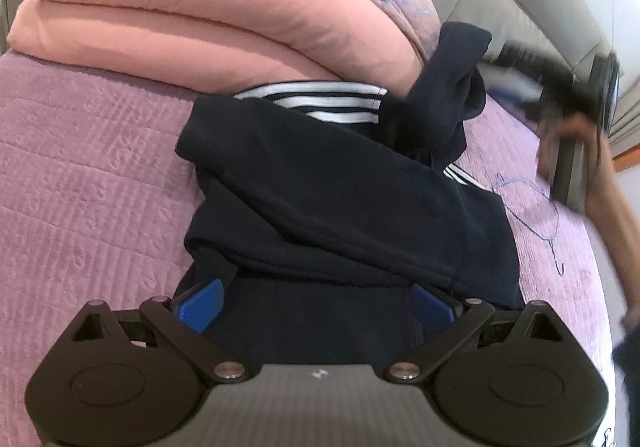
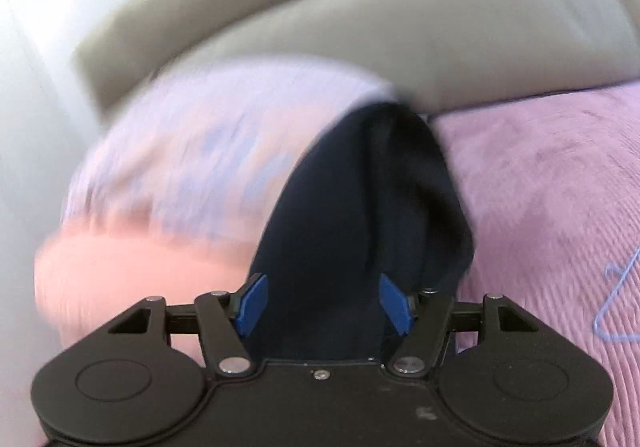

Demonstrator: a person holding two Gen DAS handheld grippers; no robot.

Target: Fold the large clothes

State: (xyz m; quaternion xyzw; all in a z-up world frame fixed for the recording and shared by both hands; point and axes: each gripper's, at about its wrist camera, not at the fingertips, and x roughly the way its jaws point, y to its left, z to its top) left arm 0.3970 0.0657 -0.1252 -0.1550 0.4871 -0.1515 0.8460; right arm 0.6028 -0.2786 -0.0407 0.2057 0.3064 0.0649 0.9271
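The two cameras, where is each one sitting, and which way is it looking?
Left wrist view: rides on the left gripper, looking along the bed over the dark clothes toward the pink blankets; the person's right hand holding the right gripper shows too, blurred.
Right wrist view: rides on the right gripper, facing the headboard; dark cloth lies between its fingers.
Both views share the clothes, the blankets, the bed and the blue hanger.

One garment (image 1: 340,187), two quilts (image 1: 180,7)

garment (image 1: 344,187) on bedspread (image 1: 92,167), folded quilt (image 1: 192,7) behind
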